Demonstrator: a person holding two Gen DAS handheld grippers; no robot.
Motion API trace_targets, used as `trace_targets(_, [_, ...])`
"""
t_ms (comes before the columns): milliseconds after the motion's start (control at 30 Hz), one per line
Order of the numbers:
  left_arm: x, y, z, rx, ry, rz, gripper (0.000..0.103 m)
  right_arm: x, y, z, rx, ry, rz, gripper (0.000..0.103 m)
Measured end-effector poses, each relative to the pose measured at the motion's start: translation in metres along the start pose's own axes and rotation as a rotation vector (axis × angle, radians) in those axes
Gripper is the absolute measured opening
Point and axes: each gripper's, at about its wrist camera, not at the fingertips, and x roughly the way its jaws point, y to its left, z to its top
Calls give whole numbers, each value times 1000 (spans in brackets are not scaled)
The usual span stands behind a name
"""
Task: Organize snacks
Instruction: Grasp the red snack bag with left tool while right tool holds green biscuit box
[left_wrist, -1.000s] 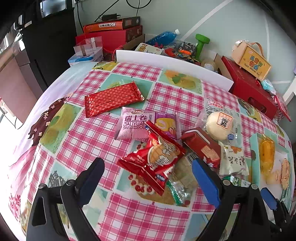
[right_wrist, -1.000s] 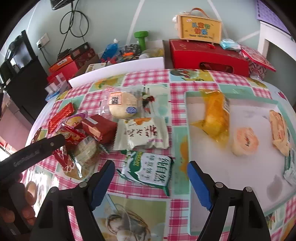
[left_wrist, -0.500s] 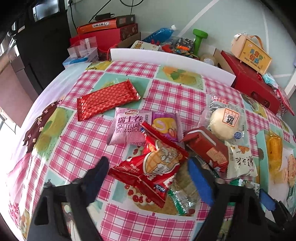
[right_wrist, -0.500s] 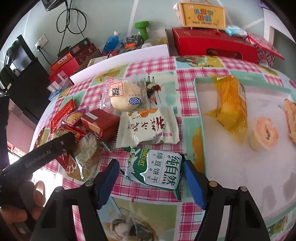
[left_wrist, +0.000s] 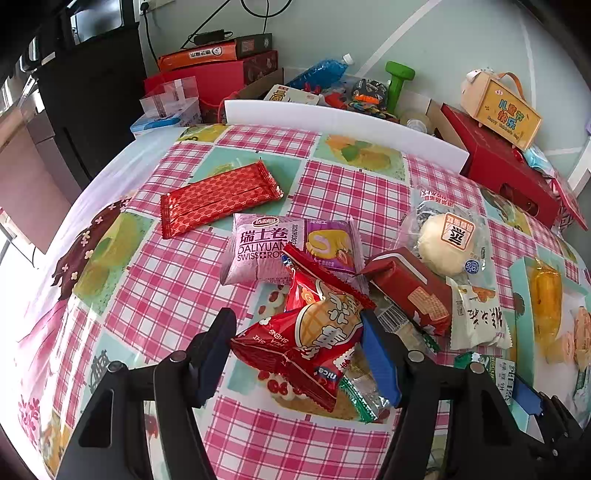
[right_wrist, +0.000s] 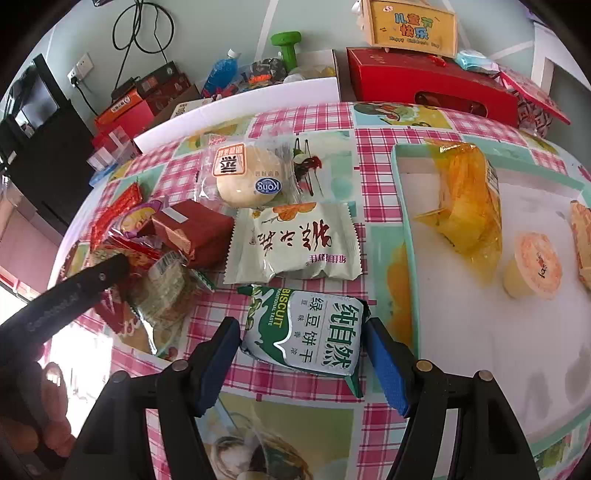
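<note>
Pale green wall (left_wrist: 332, 33) behind, crossed by thin white lines, with a white socket (right_wrist: 82, 68) and looped black cables (right_wrist: 142, 27). Black cabinet (left_wrist: 96, 92) at the left. Table under a pink-checked oilcloth (left_wrist: 177, 266) printed with fruit panels. Stacked red and orange boxes (left_wrist: 214, 62), a green dumbbell (left_wrist: 399, 79) and a blue bottle (left_wrist: 321, 70) beyond the far edge. Bright daylight at lower left.

Bright daylight, sharp focus, fisheye-warped edges.

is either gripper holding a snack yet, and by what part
Left gripper is closing on the red pack, right gripper on the green biscuit pack, both across the sides.
</note>
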Motion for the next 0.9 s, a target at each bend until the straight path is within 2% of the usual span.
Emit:
trace_targets(433, [-24, -2, 4, -9, -56, -6, 69, 3, 3, -1, -10, 4, -22, 68])
trace_targets(900, [-25, -33, 0, 48, -47, -55, 69, 2, 5, -1, -25, -4, -29, 66])
